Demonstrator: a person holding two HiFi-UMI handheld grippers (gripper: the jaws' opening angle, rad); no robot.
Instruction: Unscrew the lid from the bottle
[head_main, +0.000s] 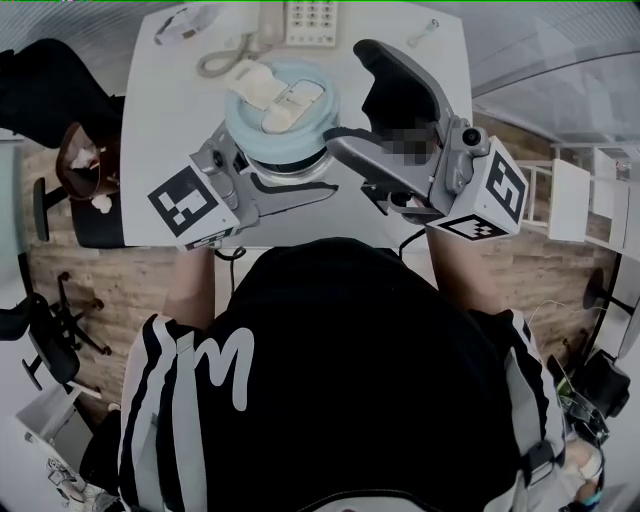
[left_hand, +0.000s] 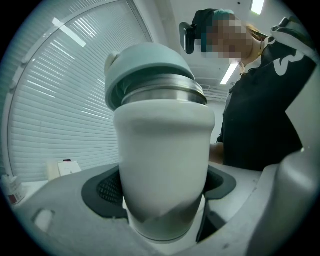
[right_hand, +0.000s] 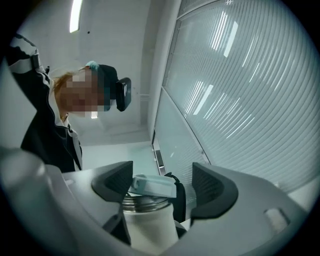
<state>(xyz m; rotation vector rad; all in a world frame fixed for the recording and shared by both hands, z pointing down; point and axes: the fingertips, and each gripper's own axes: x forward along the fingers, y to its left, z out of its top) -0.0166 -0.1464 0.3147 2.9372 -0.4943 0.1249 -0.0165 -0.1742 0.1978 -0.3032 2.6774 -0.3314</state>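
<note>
Clamping the white bottle (left_hand: 165, 160) are left fingers (left_hand: 102, 192); right fingers (right_hand: 214, 187) apart around domed lid (right_hand: 154, 186).

The telephone (head_main: 305, 20) and its cord (head_main: 222, 58) crowd the counter (head_main: 165, 115) just behind the lid (head_main: 280, 110). Bare counter lies to its left. Inside the right tongs (right_hand: 162, 182) a gap separates lid and one pad. The left tongs (left_hand: 162, 200) block the bottle (left_hand: 165, 150) body.

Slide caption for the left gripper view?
Left gripper clamps the white bottle by its body; pale blue lid sits above the steel neck.
</note>
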